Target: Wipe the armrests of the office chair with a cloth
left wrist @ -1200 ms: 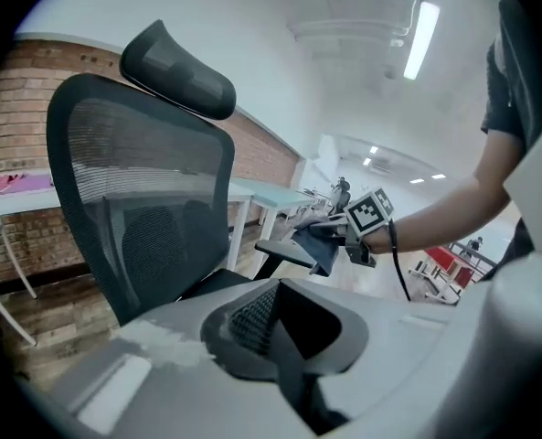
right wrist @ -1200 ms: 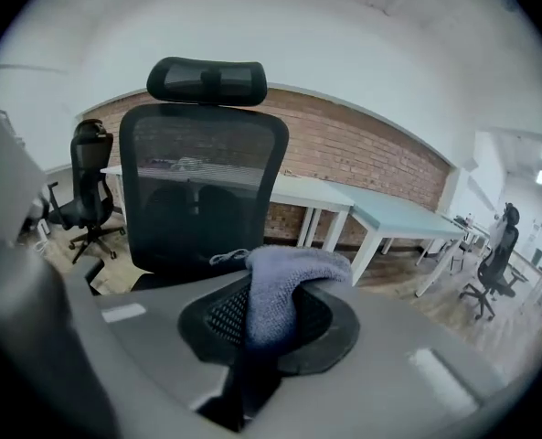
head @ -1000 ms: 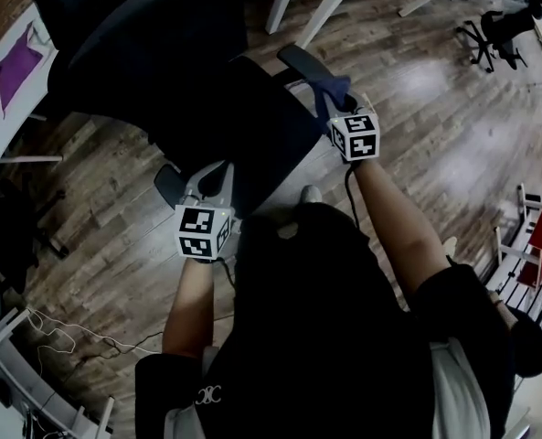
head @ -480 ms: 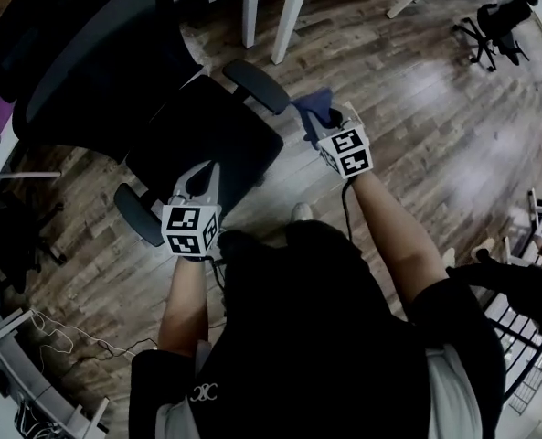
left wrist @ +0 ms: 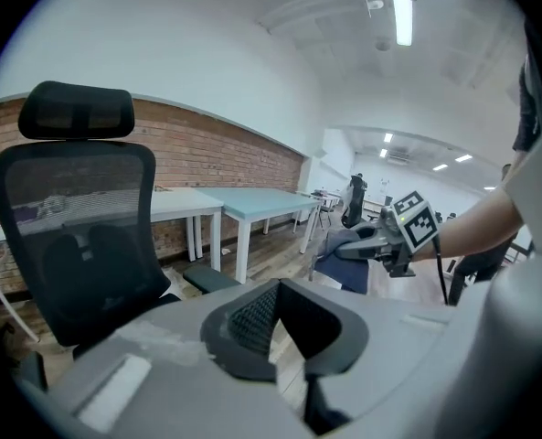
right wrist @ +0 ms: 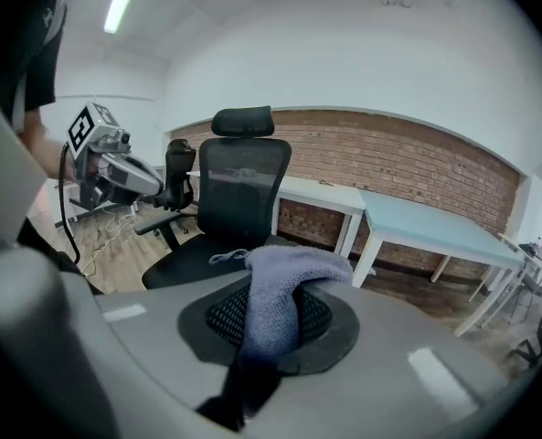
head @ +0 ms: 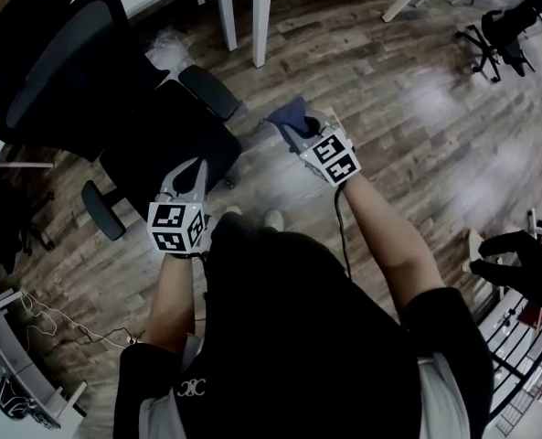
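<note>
The right claw point(right wrist: 271, 323) was pinching a blue-grey cloth point(right wrist: 284, 277) tight between its two jaws. The cloth sat in a soft lump on top of the jaws, and some of it hung down between them. Claw and cloth point(head: 287, 114) were up in the air just beside the black office chair point(head: 69, 71). They were close to one armrest point(head: 208, 92) but not touching it.

The left claw point(left wrist: 275, 318) had its jaws spread apart, with nothing between them. It was held by the front of the chair's seat point(head: 165, 140), near the other armrest point(head: 103, 210), and it did not touch the chair.

A person point(head: 298, 337) in a black top stood in front of the chair, holding one claw in each hand with both arms out.

Behind the chair stood a white table point(right wrist: 321, 195), with a light blue table point(right wrist: 435, 231) next to it. A brick wall point(right wrist: 417, 167) ran behind them. A wood floor point(head: 389, 90) lay under the chair.
</note>
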`<control>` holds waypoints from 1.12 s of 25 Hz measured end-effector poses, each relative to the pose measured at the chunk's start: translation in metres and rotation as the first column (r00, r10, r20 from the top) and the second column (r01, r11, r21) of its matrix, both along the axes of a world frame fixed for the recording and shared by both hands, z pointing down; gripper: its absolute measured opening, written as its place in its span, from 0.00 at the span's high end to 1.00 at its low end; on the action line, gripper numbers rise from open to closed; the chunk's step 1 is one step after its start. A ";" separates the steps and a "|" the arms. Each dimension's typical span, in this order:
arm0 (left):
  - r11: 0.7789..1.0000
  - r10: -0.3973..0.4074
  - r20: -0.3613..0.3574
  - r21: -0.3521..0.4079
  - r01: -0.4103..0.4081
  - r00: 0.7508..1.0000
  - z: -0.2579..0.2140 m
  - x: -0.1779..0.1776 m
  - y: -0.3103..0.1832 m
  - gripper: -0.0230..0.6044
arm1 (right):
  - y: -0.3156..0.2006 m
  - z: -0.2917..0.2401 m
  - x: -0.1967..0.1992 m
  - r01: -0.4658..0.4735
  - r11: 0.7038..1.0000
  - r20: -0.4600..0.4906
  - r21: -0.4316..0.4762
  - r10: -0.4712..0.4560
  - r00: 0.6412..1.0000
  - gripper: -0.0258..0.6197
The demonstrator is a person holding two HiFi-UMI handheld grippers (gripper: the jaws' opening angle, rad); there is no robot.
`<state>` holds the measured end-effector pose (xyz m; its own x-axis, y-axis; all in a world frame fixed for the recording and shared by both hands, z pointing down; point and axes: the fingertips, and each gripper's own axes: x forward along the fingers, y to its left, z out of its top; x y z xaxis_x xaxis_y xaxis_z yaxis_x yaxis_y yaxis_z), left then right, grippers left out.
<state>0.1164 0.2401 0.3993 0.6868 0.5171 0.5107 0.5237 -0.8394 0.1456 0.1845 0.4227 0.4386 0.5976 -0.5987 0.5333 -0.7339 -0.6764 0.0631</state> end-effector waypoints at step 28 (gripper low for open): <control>0.971 -0.225 0.103 -0.061 0.232 0.969 0.034 0.199 0.026 0.96 | -0.030 0.035 0.165 0.579 0.800 0.080 -0.156 -0.574 0.815 0.87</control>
